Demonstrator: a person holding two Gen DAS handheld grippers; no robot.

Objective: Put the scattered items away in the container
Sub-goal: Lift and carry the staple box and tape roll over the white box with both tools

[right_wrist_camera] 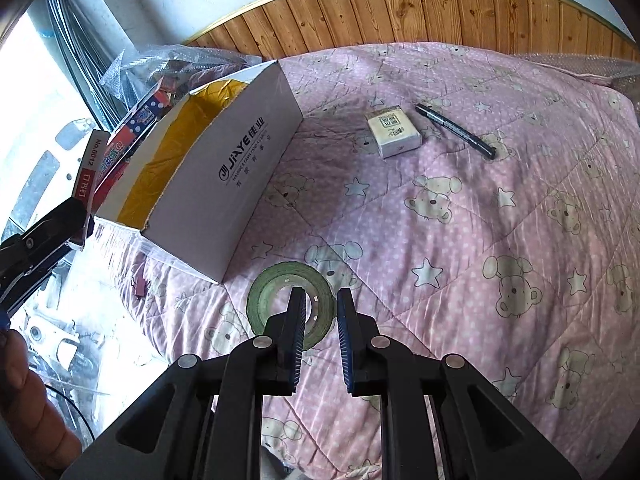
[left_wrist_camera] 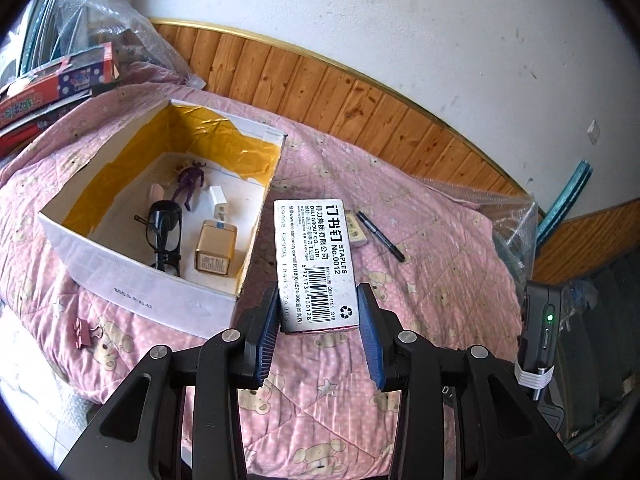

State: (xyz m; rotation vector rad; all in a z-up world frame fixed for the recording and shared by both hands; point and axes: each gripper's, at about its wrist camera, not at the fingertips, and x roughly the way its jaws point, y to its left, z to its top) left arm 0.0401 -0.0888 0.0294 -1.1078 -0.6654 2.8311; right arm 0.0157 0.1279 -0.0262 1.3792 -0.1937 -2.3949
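A pink quilt [right_wrist_camera: 460, 216] printed with bears and stars covers the whole work surface, backed by a strip of wood panelling [left_wrist_camera: 360, 92] under a white wall [left_wrist_camera: 400, 12]. Bubble wrap and bright cartons are piled at the far left corner.

On the quilt sits the white box [left_wrist_camera: 132, 276], open top, gold foil lining its walls. Inside it: black glasses [left_wrist_camera: 162, 232], a small gold tin [left_wrist_camera: 215, 252], a white plug [left_wrist_camera: 218, 202] and a purple figure [left_wrist_camera: 190, 184].

Now the staple box [left_wrist_camera: 316, 264]: it's up off the quilt, just right of the white box's near corner, long axis running straight away from the left gripper [left_wrist_camera: 319, 334], label facing up. The blue pads are clamped on its near end, one each side.

The right gripper [right_wrist_camera: 321, 330] hangs over the quilt with jaws nearly together and nothing between them; a green tape roll [right_wrist_camera: 260, 300] lies flat just under its left finger.

Farther out, a small white pack [right_wrist_camera: 394, 132] and a black marker [right_wrist_camera: 456, 131] lie side by side, slightly apart. A pink binder clip [left_wrist_camera: 85, 332] rests by the box's near wall.
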